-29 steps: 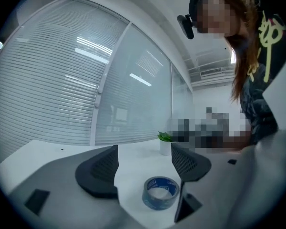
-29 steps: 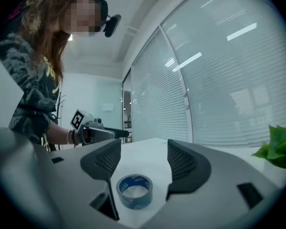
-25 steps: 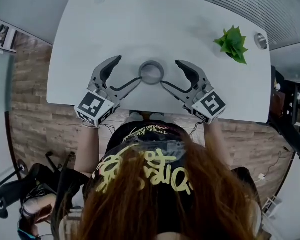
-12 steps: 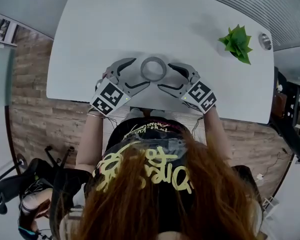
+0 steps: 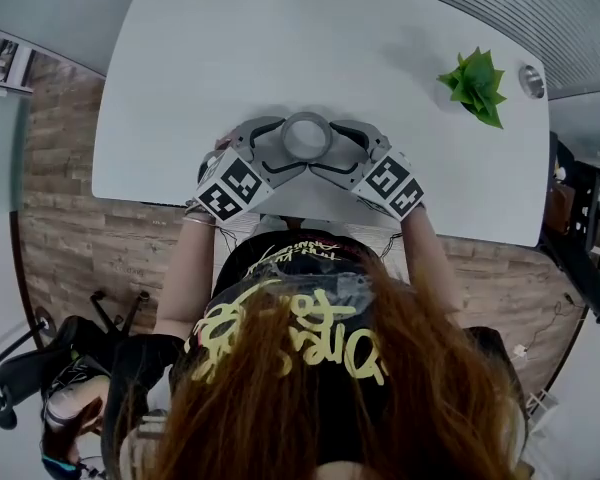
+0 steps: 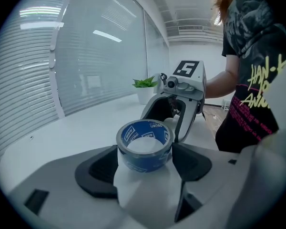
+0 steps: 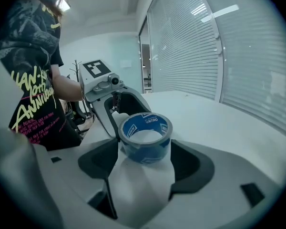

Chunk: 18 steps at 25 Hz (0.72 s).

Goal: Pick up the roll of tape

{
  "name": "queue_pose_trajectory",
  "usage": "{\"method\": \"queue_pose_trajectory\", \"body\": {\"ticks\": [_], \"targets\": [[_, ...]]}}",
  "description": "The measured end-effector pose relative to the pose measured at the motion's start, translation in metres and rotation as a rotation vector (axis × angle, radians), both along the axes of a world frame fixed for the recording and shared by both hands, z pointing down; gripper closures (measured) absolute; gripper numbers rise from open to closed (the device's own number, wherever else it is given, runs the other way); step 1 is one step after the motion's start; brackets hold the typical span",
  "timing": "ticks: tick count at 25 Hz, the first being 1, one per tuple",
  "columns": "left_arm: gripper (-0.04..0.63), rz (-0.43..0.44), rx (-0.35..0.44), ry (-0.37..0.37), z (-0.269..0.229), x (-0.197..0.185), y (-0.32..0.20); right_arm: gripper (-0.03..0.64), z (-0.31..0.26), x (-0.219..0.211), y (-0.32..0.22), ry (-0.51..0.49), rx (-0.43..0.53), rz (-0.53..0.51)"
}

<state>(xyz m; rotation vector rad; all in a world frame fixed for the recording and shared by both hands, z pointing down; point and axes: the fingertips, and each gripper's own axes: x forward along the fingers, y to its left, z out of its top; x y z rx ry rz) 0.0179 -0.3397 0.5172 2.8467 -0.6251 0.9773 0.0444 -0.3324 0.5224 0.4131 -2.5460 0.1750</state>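
Observation:
A roll of blue tape (image 5: 307, 136) lies flat on the white table (image 5: 230, 48) near its front edge. My left gripper (image 5: 278, 146) flanks it from the left and my right gripper (image 5: 338, 148) from the right, both low over the table. In the left gripper view the roll (image 6: 144, 144) sits just at the mouth of my left gripper (image 6: 145, 168), whose jaws have just been closing a little, with no visible squeeze. In the right gripper view the roll (image 7: 145, 136) sits likewise before my right gripper (image 7: 145, 168), whose jaws have just opened wider. Both stand open.
A small green potted plant (image 5: 470, 86) and a round metal object (image 5: 529, 80) stand at the table's far right. The front edge of the table runs just behind the grippers, with the person's body against it. A glass wall with blinds (image 7: 238, 46) lines the far side.
Both grippers have come down and inward, from spread apart on either side of the roll to close against it. The roll has not moved.

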Motion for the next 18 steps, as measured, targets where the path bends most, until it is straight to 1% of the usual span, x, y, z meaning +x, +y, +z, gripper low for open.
{"method": "queue_pose_trajectory", "body": {"ticks": [3, 5, 12, 14, 18], "targets": [[0.243, -0.016, 0.005, 0.028, 0.0014, 0.0011, -0.0011, 0.288, 0.0017, -0.0016, -0.0003, 0.018, 0.035, 0.012], [0.249, -0.024, -0.008, 0.047, 0.0035, 0.0018, -0.0003, 0.288, 0.0016, -0.0015, -0.0003, 0.016, 0.062, 0.019], [0.250, -0.024, -0.013, 0.050, 0.0040, 0.0020, 0.0007, 0.288, 0.0011, -0.0003, -0.0022, 0.019, 0.081, 0.037], [0.252, -0.029, -0.013, 0.045, 0.0045, 0.0024, 0.0007, 0.290, 0.0018, 0.0008, -0.0033, 0.019, 0.072, 0.040], [0.252, -0.029, 0.006, 0.000, 0.0004, 0.0012, -0.0011, 0.290, 0.0006, 0.0018, -0.0043, 0.009, 0.047, 0.039]]}}
